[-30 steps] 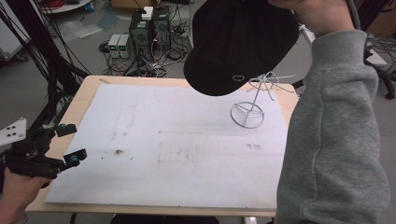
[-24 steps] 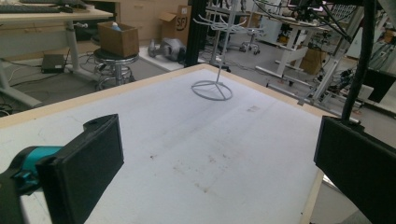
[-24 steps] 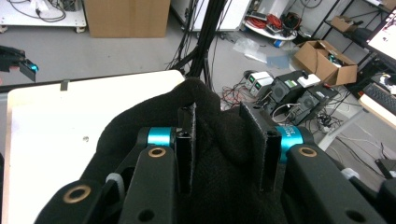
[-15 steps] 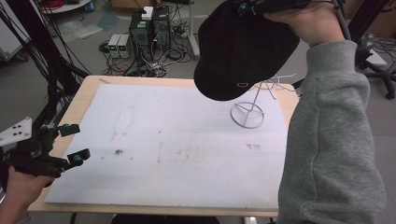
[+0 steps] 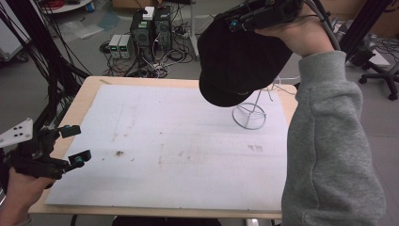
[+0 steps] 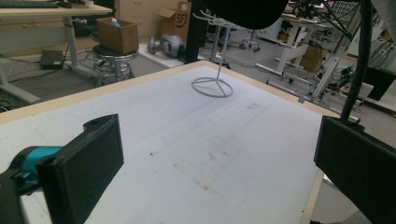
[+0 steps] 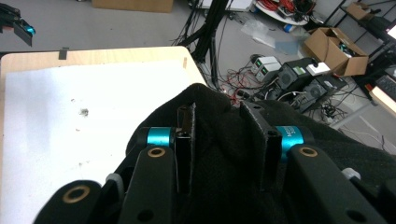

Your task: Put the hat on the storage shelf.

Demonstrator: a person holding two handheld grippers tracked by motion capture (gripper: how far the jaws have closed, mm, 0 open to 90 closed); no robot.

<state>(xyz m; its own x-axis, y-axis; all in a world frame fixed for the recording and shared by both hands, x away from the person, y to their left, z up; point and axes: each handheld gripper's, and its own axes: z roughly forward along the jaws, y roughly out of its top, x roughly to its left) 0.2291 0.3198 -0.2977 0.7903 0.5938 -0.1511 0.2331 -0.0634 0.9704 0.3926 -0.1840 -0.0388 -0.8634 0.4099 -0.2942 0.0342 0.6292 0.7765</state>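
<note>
Right tool [image 7: 219, 149] clamps black cap [image 5: 240, 66] above wire stand [image 5: 250, 113]; left tool [image 5: 75, 146] released | table [image 5: 84, 94]

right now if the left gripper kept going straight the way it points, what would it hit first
Probably nothing soon: the open left gripper looks across the bare white mat, and the wire stand sits far ahead, roughly in line, though depth is unclear.

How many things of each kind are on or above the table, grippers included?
Black cap: 1
White wire stand: 1
Grippers: 2, left gripper and right gripper
Total: 4
</note>
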